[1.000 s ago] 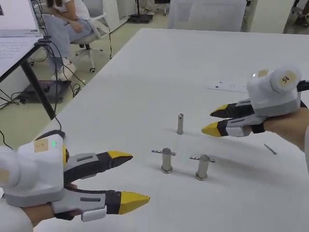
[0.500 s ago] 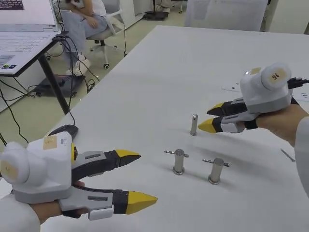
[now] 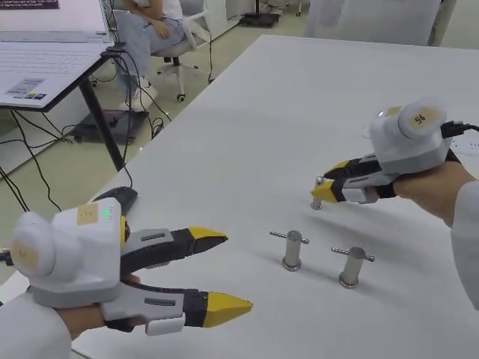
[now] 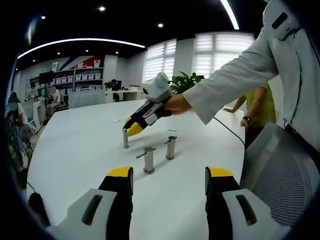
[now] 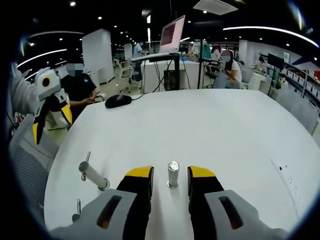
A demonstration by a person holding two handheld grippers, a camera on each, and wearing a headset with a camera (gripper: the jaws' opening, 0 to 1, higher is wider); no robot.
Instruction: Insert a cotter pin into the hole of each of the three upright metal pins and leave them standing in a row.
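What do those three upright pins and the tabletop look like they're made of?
Upright pins: likely bare steel or similar metal, silvery grey with bright glints. Tabletop: smooth matte white, perhaps laminate or painted board; the look leaves that open.

White table (image 3: 247,112), silver metal pins (image 3: 293,250), left gripper (image 3: 236,271) and right gripper (image 3: 323,185) white-bodied, black jaws, yellow tips

White tools (image 3: 238,271), yellow-tipped black jaws
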